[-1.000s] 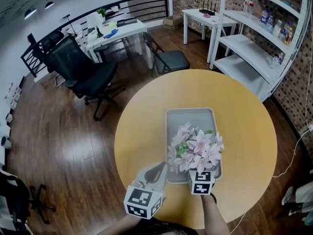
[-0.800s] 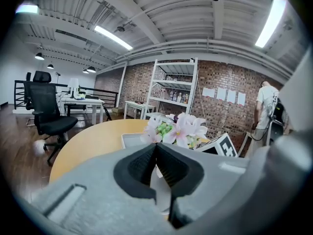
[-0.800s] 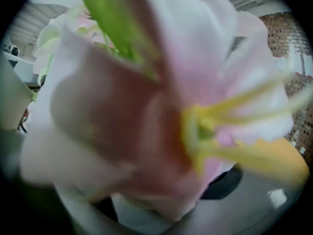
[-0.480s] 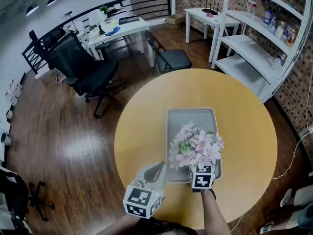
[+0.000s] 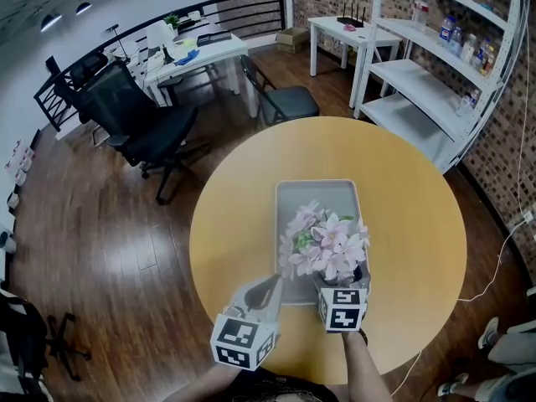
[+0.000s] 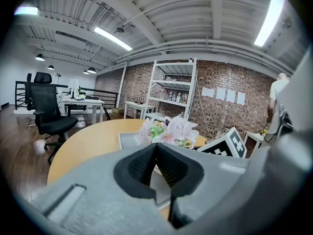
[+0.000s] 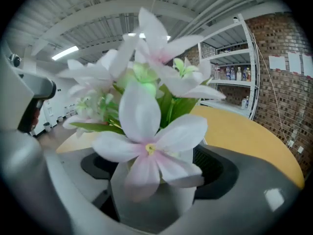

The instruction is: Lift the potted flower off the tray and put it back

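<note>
The right gripper [image 5: 339, 285] has just been closing its jaws round the potted flower [image 5: 325, 245] on the tray [image 5: 318, 193], not yet pinching, left gripper [image 5: 273, 285] shut and idle, so next comes a firm squeeze, then lift.

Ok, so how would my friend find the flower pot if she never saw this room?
Find the round wooden table in the middle of the room, then the grey rectangular tray on it. The potted flower stands at the tray's near right corner: a pale pot of pink-white blossoms, the only thing on that tray.
</note>
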A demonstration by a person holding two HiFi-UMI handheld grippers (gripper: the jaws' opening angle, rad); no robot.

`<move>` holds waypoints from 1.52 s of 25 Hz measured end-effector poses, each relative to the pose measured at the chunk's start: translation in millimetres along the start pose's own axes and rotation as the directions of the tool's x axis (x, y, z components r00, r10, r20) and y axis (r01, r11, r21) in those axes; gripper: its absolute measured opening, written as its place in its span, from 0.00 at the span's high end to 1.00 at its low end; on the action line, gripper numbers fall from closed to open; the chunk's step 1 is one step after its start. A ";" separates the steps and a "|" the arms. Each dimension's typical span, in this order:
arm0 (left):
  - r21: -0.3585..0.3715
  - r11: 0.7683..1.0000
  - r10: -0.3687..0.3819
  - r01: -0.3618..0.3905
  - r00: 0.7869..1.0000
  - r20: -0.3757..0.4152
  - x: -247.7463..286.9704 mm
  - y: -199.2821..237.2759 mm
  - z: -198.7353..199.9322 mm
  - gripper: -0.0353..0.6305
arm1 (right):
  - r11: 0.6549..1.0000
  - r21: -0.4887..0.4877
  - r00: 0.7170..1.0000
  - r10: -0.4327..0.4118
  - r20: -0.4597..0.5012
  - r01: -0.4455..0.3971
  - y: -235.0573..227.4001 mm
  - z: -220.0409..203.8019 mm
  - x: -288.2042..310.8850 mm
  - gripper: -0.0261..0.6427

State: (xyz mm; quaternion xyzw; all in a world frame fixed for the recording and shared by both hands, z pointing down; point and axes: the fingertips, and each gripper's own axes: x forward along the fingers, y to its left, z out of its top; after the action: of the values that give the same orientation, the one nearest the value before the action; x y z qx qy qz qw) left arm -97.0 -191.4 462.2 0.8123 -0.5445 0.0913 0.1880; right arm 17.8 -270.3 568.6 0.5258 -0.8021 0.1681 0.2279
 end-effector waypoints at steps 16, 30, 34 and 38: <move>0.021 0.999 -0.041 0.040 0.999 0.023 -23.7 -67.8 -15.5 0.94 | 0.997 0.017 0.986 0.068 0.155 -0.071 19.2 24.2 -122.4 0.48; 0.059 0.997 -0.046 0.043 0.998 0.043 -41.8 -97.5 -17.8 0.94 | 0.991 -0.038 0.953 0.137 0.270 -0.131 50.8 39.8 -191.7 0.96; 0.063 0.997 -0.048 0.045 0.998 0.047 -42.6 -101.1 -17.3 0.94 | 0.989 -0.035 0.950 0.151 0.274 -0.147 54.1 40.1 -197.5 0.96; 0.071 0.996 -0.051 0.048 0.998 0.043 -41.7 -101.4 -18.5 0.94 | 0.988 -0.036 0.950 0.154 0.270 -0.150 55.2 38.4 -197.0 0.96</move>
State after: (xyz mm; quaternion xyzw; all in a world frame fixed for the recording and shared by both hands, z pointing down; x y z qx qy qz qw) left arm -19.0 -114.3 443.4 0.8334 -0.5249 0.0875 0.1494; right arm 27.3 -117.3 427.9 0.4788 -0.8651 0.1054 0.1059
